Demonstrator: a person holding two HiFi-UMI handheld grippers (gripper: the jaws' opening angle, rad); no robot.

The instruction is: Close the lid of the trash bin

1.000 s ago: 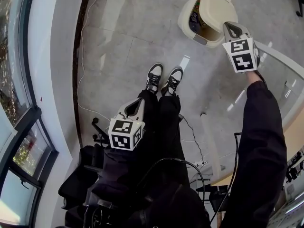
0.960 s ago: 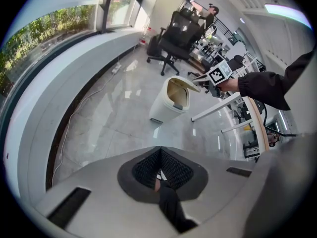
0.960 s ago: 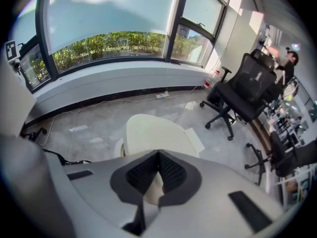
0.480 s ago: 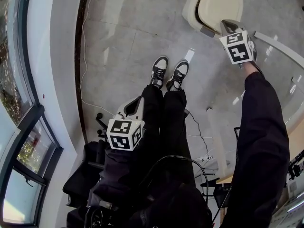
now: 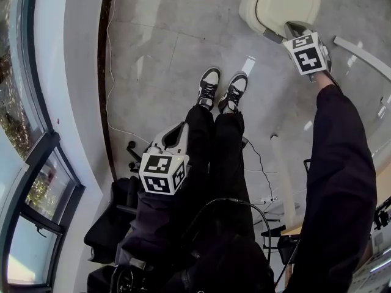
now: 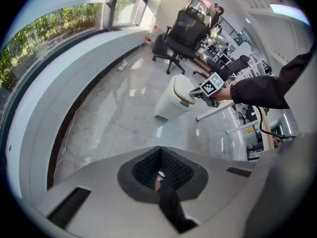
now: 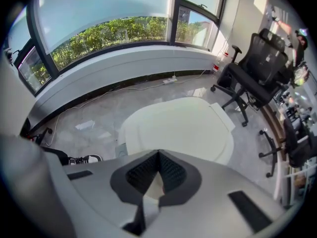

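Nearest the head camera, well apart from the cream plastic trash bin point(image 5: 278, 2), the left gripper point(image 5: 179, 132) is held over the person's dark trousers. In the left gripper view its jaws point(image 6: 159, 151) are seen pressed together with nothing between them. A pair of black-and-white trainers point(image 5: 221, 88) is planted on the grey floor between that gripper and the bin.

At the bin's front edge, the right gripper point(image 5: 294, 28) is reached out on a dark-sleeved arm. Its jaws point(image 7: 158, 153) are also clenched and empty, with the tips just above the front of the smooth cream lid point(image 7: 183, 128). Whether the tips touch the lid cannot be told. The lid is seen lying flat over the bin.

The closing step is judged to be at its very end or already done. What is called for next is probably a light downward press to seat the lid, then a straight lift away so that it is not disturbed.

The lid's whole top is shown only in the right gripper view. The bin's side point(image 6: 168, 103) is shown only in the left gripper view, where a thin tan strip is seen under the lid's front. Whether that strip is a gap or trim cannot be told. In the head view the bin is cut off at the frame's top edge.

Beyond the bin, a black mesh office chair point(image 7: 257, 63) and a curved window wall point(image 7: 109, 19) are seen.
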